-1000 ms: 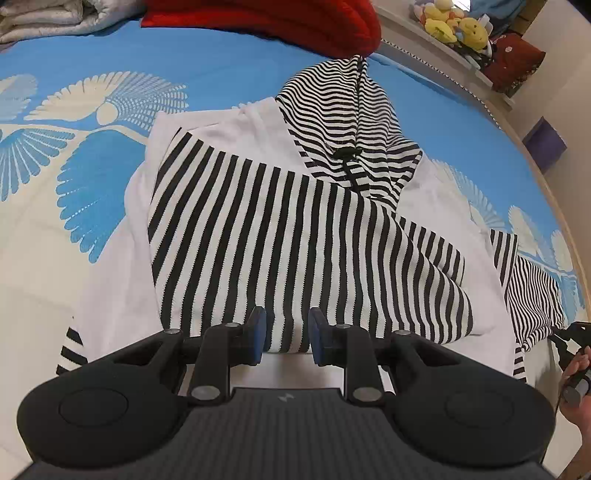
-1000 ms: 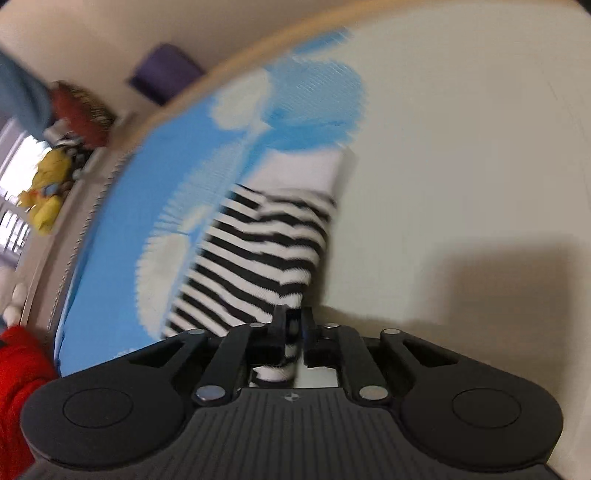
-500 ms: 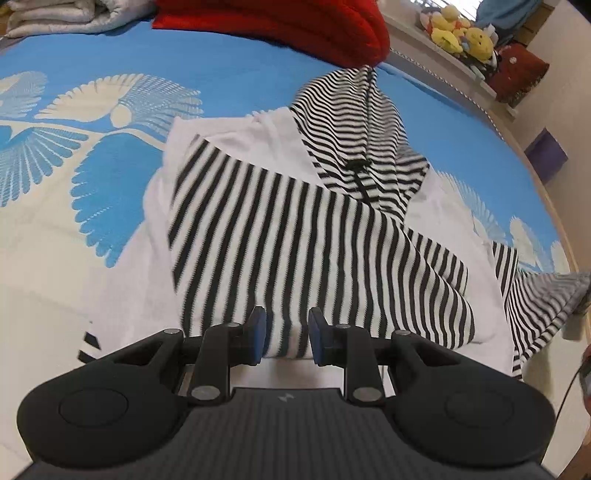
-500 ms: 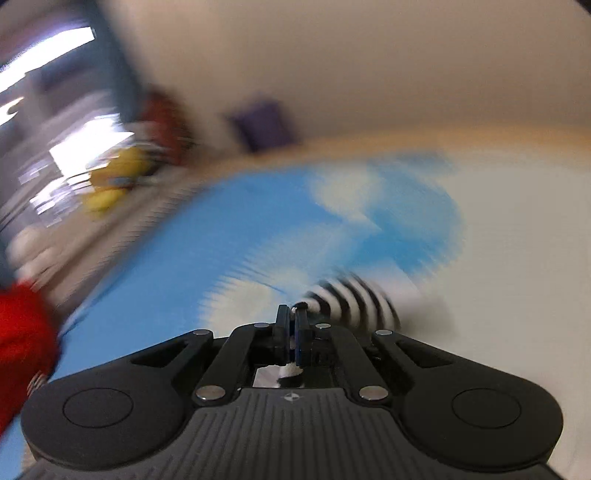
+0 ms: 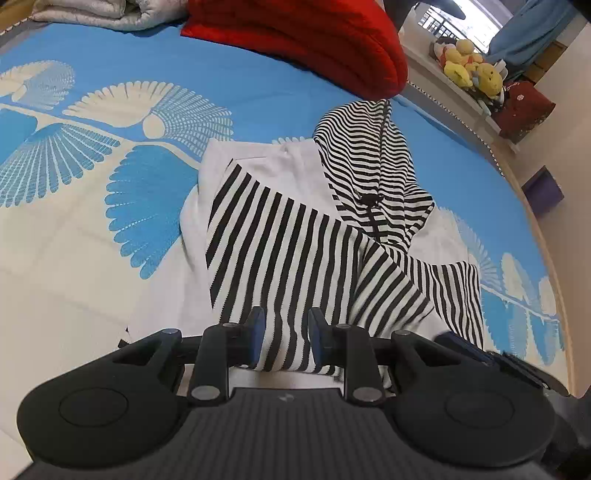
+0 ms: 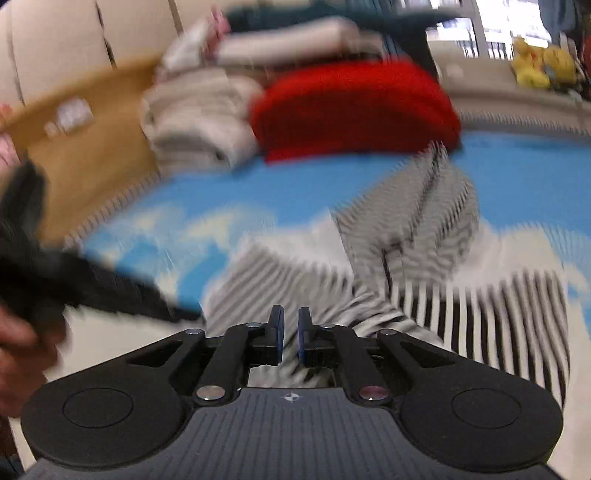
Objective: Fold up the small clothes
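Note:
A small black-and-white striped hooded top (image 5: 295, 236) lies on the blue patterned bed, hood (image 5: 365, 162) pointing away. Its left sleeve is folded across the body. The right sleeve (image 5: 450, 291) now lies folded over the body too. My left gripper (image 5: 283, 334) is open, hovering over the garment's lower hem, holding nothing. In the blurred right wrist view my right gripper (image 6: 291, 326) sits over the folded sleeve (image 6: 369, 314) with a narrow gap between its jaws; striped cloth shows under it. The right gripper also shows at the left wrist view's lower right (image 5: 476, 350).
A red folded blanket (image 5: 306, 33) and grey bedding (image 5: 92, 13) lie at the head of the bed. Plush toys (image 5: 469, 70) sit on a ledge at the far right. The bed's wooden edge (image 5: 546, 236) runs along the right. The left gripper's body shows at the right wrist view's left (image 6: 55, 273).
My right gripper carried the right sleeve from the bed's edge across onto the body and its jaws have parted slightly. My left gripper drifted a little right, still open.

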